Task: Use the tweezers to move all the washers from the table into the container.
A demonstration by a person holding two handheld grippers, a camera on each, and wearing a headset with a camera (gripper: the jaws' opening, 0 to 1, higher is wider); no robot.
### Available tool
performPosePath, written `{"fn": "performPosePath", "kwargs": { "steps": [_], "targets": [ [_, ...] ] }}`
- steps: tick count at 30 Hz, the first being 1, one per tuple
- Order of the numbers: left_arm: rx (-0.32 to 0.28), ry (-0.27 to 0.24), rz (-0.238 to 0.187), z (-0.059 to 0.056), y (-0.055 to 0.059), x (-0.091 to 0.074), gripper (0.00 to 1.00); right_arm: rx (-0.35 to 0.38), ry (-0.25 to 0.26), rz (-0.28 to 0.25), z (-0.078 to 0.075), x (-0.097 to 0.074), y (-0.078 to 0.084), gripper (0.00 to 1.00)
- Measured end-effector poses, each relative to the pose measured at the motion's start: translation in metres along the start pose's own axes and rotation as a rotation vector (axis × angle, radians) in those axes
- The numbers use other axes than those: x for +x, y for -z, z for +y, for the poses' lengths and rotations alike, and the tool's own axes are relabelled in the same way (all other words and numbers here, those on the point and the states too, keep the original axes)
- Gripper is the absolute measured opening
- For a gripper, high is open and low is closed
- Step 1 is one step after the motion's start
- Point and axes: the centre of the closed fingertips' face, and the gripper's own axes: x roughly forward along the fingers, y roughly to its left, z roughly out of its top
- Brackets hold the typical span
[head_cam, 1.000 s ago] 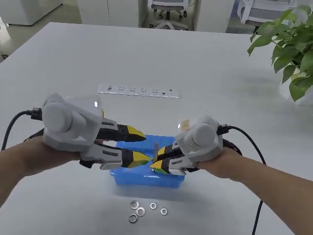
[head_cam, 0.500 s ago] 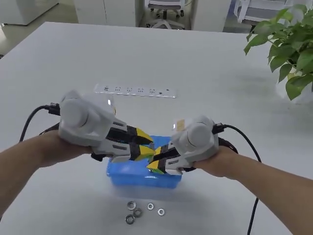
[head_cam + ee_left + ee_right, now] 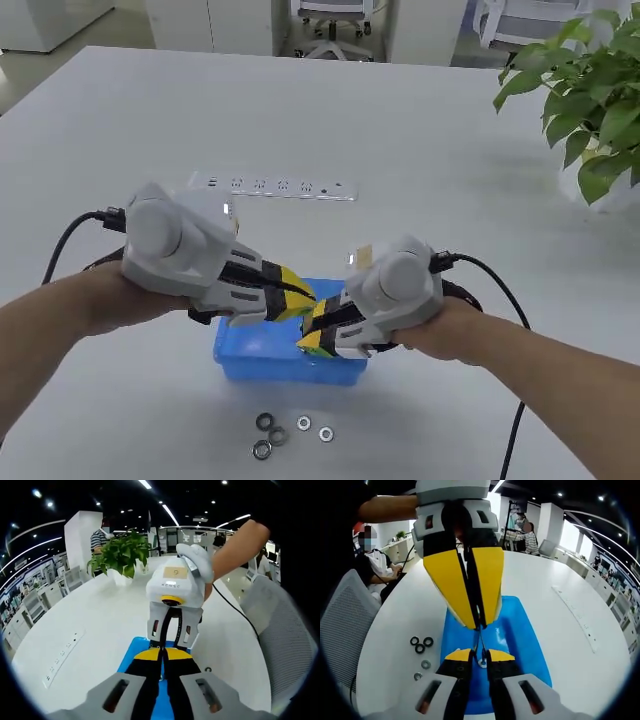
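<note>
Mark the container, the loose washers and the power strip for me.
container (image 3: 280,368): head view, on its blue front wall.
loose washers (image 3: 278,436): head view, on a middle washer of the cluster on the table.
power strip (image 3: 272,186): head view, on its top face, about mid-length.

We are in an open-plan office. We see a broad white table (image 3: 450,180) with a white power strip (image 3: 272,187) lying toward its middle, swivel chairs (image 3: 335,25) standing beyond its far edge, and a leafy potted plant (image 3: 590,100) by its right edge. In the gripper views we make out a dark ceiling with strip lights (image 3: 170,514) and small spotlights, a white column (image 3: 85,535), a grey mesh chair (image 3: 277,625) beside the table, and people (image 3: 527,537) sitting farther back in the room.
</note>
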Motion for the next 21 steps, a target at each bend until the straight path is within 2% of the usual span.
{"fn": "performPosePath", "kwargs": {
  "steps": [12,21],
  "targets": [
    [0.011,-0.009,-0.007,0.003,-0.009,-0.006,0.05,0.007,0.025,-0.028,-0.002,-0.01,-0.014,0.15],
    [0.01,-0.004,-0.02,0.0,-0.019,-0.011,0.05,0.021,0.058,-0.048,-0.001,-0.021,-0.022,0.19]
  ]
}}
